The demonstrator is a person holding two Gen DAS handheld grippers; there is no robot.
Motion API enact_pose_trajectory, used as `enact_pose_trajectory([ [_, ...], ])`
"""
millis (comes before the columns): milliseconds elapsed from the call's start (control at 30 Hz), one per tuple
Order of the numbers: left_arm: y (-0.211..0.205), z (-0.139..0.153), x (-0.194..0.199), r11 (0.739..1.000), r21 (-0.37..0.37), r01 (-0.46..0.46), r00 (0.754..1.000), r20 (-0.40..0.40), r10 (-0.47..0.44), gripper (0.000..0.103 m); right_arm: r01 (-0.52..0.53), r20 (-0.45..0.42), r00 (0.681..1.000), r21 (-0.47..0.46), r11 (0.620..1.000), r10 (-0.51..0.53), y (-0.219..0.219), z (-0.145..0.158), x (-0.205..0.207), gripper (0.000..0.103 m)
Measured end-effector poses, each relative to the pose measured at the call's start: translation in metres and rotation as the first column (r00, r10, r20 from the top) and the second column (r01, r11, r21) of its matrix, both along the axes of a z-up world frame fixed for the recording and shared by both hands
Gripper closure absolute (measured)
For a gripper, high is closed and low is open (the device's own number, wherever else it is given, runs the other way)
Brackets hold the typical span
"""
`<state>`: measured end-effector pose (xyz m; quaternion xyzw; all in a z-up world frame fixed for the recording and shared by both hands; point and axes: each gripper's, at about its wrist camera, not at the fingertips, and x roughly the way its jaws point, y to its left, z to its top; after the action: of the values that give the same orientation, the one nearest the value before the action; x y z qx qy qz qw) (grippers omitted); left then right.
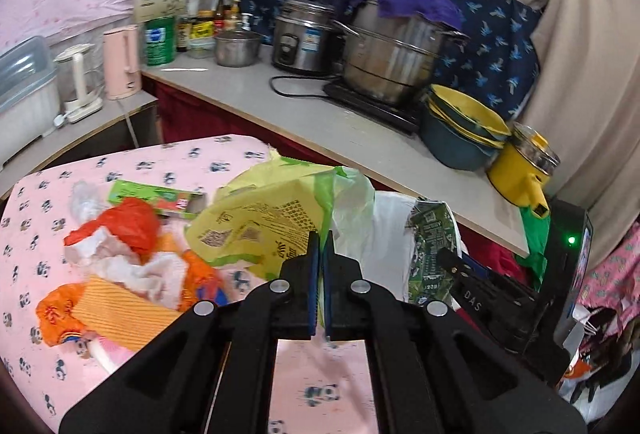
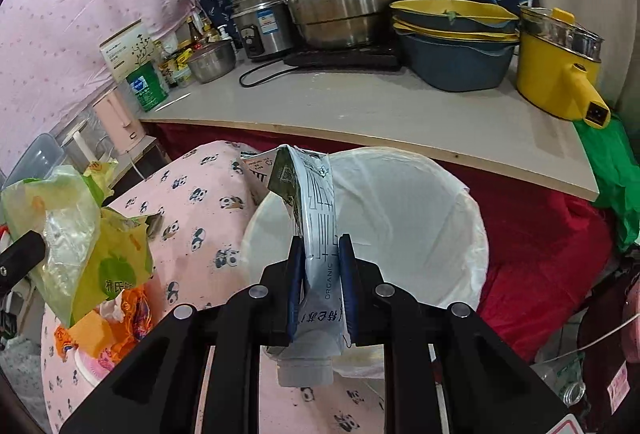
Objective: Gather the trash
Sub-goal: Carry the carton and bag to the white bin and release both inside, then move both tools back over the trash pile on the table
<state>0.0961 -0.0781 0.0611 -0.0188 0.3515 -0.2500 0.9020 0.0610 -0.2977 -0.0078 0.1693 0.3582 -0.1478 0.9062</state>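
Observation:
My left gripper [image 1: 321,236] is shut on a yellow-green plastic bag [image 1: 260,218], which hangs lifted above the table in the right wrist view [image 2: 92,234]. My right gripper [image 2: 322,246] is shut on a flattened milk carton [image 2: 316,218] with a white cap, held over the trash bin's white liner [image 2: 420,194]. The left wrist view shows that carton [image 1: 432,246] to the right, in front of the liner [image 1: 384,230]. On the pink panda tablecloth [image 1: 48,202] lie a red bag [image 1: 132,222], crumpled tissue [image 1: 132,266], orange wrappers [image 1: 60,314] and a green box [image 1: 156,196].
A counter [image 2: 360,114] runs behind the bin, carrying a steel pot [image 2: 340,2], a rice cooker [image 2: 260,22], stacked bowls [image 2: 452,46] and a yellow electric pot [image 2: 560,66]. Red cloth [image 2: 540,234] hangs under the counter. A pink kettle [image 1: 122,62] stands at the left.

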Motion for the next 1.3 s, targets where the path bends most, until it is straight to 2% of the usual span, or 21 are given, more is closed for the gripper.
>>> enact_pose_trajectory([
  [200,-0.04,-0.01,-0.001,0.995,-0.019,0.097,0.994,-0.044,-0.098,0.102,0.056,0.004,0.998,0.004,0.998,-0.056,-0.028,-0.002,-0.015,0.086],
  [500,-0.09,-0.035,0.027,0.967,-0.09,0.238,0.959,-0.138,-0.248,0.099,0.102,-0.019,0.995,0.03,0.994,-0.102,-0.052,-0.017,-0.017,0.086],
  [600,-0.093,-0.042,0.034,0.974,-0.074,0.212,0.966,-0.135,-0.221,0.087,0.104,-0.031,0.994,0.039,0.994,-0.103,-0.054,-0.023,-0.012,0.085],
  [633,-0.093,-0.043,0.035,0.978,-0.065,0.199,0.969,-0.135,-0.207,0.072,0.106,-0.036,0.994,0.039,0.994,-0.105,-0.055,-0.025,-0.009,0.085],
  [667,-0.09,-0.044,0.037,0.982,-0.058,0.18,0.973,-0.137,-0.186,0.064,0.106,-0.039,0.994,0.041,0.994,-0.104,-0.056,-0.026,-0.007,0.084],
  [767,-0.082,-0.047,0.041,0.988,-0.055,0.146,0.978,-0.142,-0.152,0.06,0.104,-0.03,0.994,0.033,0.994,-0.103,-0.054,-0.027,-0.002,0.082],
  [1067,-0.059,-0.051,0.036,0.997,0.04,0.058,0.993,-0.1,-0.054,0.059,0.094,-0.016,0.995,0.047,0.994,-0.094,-0.046,-0.024,0.0,0.075],
  [1167,-0.051,-0.051,0.033,0.998,0.059,0.033,0.996,-0.09,-0.028,0.059,0.074,-0.016,0.997,0.048,0.996,-0.074,-0.037,-0.022,0.0,0.075],
  [1300,-0.035,-0.051,0.03,0.997,0.076,-0.006,0.996,-0.084,0.013,0.059,0.037,-0.007,0.999,0.039,0.999,-0.037,-0.021,-0.016,-0.001,0.069],
])
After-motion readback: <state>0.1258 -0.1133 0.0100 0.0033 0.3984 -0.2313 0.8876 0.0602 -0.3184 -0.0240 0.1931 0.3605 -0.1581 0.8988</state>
